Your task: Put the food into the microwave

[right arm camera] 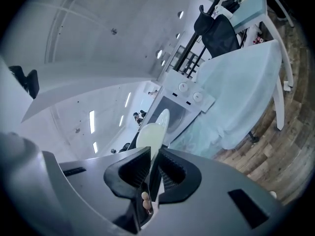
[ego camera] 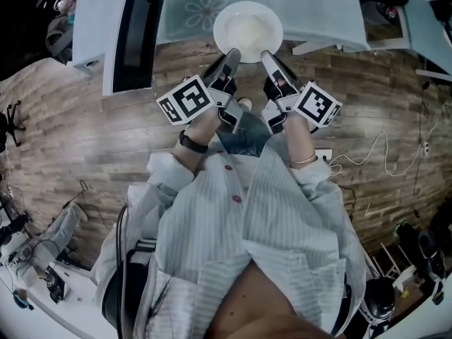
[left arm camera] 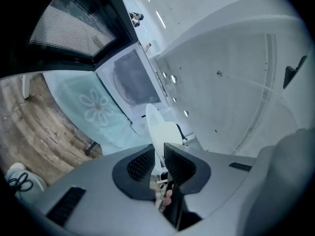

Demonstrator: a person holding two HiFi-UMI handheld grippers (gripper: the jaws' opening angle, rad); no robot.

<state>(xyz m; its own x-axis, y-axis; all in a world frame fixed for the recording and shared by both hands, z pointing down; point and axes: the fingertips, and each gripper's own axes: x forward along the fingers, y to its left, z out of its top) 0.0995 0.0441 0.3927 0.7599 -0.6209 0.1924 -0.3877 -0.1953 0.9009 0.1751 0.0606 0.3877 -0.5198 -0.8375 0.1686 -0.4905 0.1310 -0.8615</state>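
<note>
Plate borne on two thin rim pinches: tilt and slip are the risks.

The left hand-held gripper (ego camera: 232,54) and right hand-held gripper (ego camera: 267,55) each pinch the near rim of the white plate (ego camera: 224,18), jaws almost together on the thin edge. The pale food (ego camera: 248,31) sits in the plate's middle, above the near edge of the cloth-covered surface (ego camera: 318,13). The microwave (ego camera: 93,27) stands off to the left with its dark door (ego camera: 138,37) swung open. With both grips on one side, the far rim could sag and the food slide off. Uneven hands could also twist the plate loose, or knock it against the door or the cavity mouth on the way in.
</note>
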